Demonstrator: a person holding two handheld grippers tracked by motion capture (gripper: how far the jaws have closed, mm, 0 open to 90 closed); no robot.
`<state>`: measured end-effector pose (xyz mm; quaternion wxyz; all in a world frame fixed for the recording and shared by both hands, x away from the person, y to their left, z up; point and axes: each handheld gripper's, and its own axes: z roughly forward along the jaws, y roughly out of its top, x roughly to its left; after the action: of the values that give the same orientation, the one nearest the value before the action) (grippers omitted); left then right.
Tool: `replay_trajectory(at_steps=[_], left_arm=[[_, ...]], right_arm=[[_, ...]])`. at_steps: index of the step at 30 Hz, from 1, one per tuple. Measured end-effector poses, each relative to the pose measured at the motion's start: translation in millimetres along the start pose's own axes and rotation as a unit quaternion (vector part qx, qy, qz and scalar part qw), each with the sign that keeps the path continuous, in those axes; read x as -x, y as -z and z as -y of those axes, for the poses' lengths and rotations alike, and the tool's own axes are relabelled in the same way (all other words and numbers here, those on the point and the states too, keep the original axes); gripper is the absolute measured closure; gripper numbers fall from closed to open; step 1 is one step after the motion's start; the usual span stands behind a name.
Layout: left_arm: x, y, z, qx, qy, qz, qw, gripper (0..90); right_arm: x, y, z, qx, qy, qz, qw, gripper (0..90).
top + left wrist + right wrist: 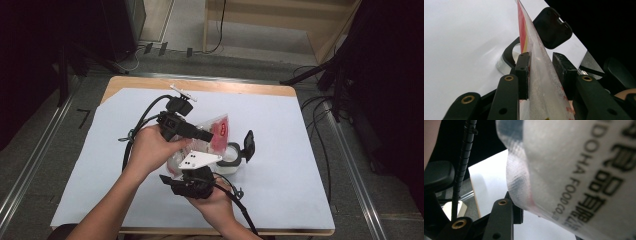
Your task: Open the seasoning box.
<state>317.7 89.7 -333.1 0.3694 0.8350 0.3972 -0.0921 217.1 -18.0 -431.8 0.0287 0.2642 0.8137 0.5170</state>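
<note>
A clear plastic bag [218, 131] with a red label and a pale filling hangs tilted over the middle of the table, held by both grippers. My left gripper [204, 135] reaches in from the left and is shut on the bag [541, 82], whose upper part rises between its pads [523, 72]. My right gripper [187, 170], with a grey plate on top, comes from below and is shut on the bag's lower end [574, 170]; one pad [517, 213] presses the bag and the other is hidden. Under the bag stands a clear jar [234, 157] with its black flip lid [552, 27] open.
A white sheet [280, 130] covers the wooden table, with bare room on all sides of the jar. Cables trail from both grippers toward the table's left and front edges. Black stands and cables [320, 75] flank the table, with wooden furniture [280, 20] behind.
</note>
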Motion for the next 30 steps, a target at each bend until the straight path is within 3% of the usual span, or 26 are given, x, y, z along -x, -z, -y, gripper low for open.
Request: replay_trajectory(at_steps=[30], left_arm=[[-0.4, 0.4, 0.2, 0.015, 0.001, 0.006, 0.9999, 65.5]], right_arm=[[3.6, 1.8, -2.1, 0.002, -0.015, 0.005, 0.9999, 64.3]])
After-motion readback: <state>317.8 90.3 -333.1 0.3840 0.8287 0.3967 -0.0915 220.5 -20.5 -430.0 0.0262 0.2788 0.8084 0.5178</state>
